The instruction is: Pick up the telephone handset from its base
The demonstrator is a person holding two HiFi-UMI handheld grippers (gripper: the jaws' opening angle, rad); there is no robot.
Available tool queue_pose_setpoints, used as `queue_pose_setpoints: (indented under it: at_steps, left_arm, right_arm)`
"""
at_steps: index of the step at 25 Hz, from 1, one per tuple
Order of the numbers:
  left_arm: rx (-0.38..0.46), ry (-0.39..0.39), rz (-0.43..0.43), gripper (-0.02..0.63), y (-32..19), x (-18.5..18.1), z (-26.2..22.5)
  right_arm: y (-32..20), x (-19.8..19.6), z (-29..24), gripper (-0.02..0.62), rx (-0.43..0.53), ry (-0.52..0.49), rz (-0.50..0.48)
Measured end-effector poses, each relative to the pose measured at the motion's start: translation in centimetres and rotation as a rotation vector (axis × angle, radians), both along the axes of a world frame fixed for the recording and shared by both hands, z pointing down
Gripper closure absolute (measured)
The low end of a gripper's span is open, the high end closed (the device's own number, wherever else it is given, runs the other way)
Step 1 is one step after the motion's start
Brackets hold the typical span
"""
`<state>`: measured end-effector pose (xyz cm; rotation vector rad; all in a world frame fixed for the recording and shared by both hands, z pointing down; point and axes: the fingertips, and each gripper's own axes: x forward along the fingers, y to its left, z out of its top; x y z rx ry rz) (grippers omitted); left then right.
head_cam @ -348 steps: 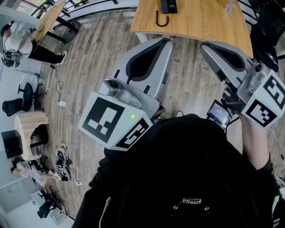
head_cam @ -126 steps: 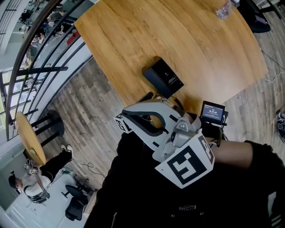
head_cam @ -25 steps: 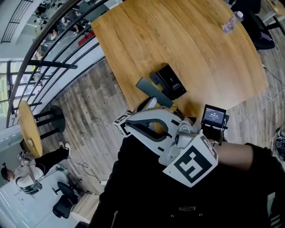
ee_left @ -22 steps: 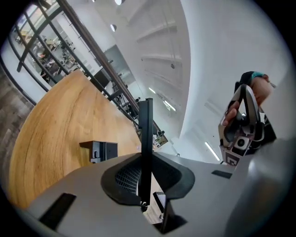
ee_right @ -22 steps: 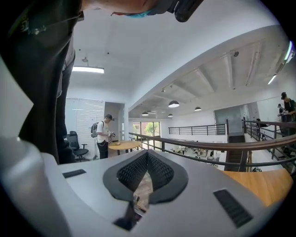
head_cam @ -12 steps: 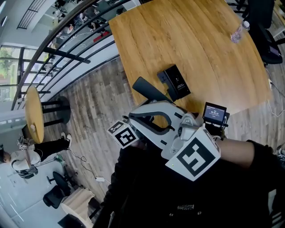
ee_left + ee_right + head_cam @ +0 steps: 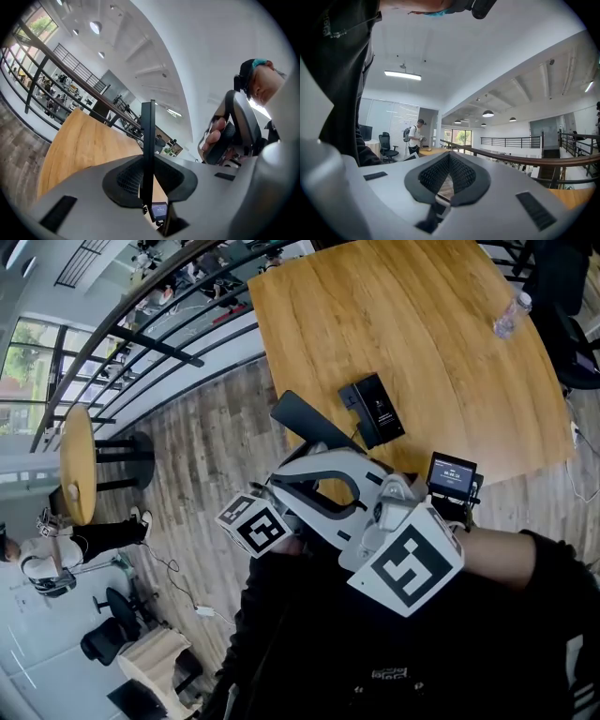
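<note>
The black telephone base point(image 7: 378, 410) lies on the wooden table point(image 7: 450, 352) near its front edge. The dark handset point(image 7: 307, 426) hangs off the base to its left, above the table's edge. My left gripper point(image 7: 147, 165) is shut on the handset point(image 7: 147, 133), which stands as a thin black bar between the pads. In the head view only the left gripper's marker cube point(image 7: 253, 524) shows, under the right one. My right gripper point(image 7: 281, 491) hovers over it, shut with nothing between its pads point(image 7: 440, 176).
A plastic bottle point(image 7: 507, 317) lies at the table's far right. A small lit screen point(image 7: 452, 474) rides on the right gripper. A metal railing point(image 7: 178, 343) runs left of the table, and a round wooden table point(image 7: 77, 460) stands beyond it. A person point(image 7: 414, 135) stands far off.
The handset has risen off its base and moved left, clear of it. The left gripper's marker cube has come into view under the right gripper, which shifted slightly.
</note>
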<state>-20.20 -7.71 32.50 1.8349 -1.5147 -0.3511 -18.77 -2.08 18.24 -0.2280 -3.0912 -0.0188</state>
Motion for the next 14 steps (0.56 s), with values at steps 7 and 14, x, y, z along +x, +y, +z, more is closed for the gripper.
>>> queue_pose_setpoints:
  at_steps: [7,14]
  left_arm:
    - [-0.022,-0.047,0.009,0.534,0.13,0.58,-0.16]
    - [-0.022,-0.019,0.018,0.534,-0.38,0.93,0.05]
  right_arm:
    - [0.01,0.37,0.58,0.578,-0.009,0.015,-0.005]
    - [-0.28,0.34,0.46,0.578,-0.007,0.014,0.009]
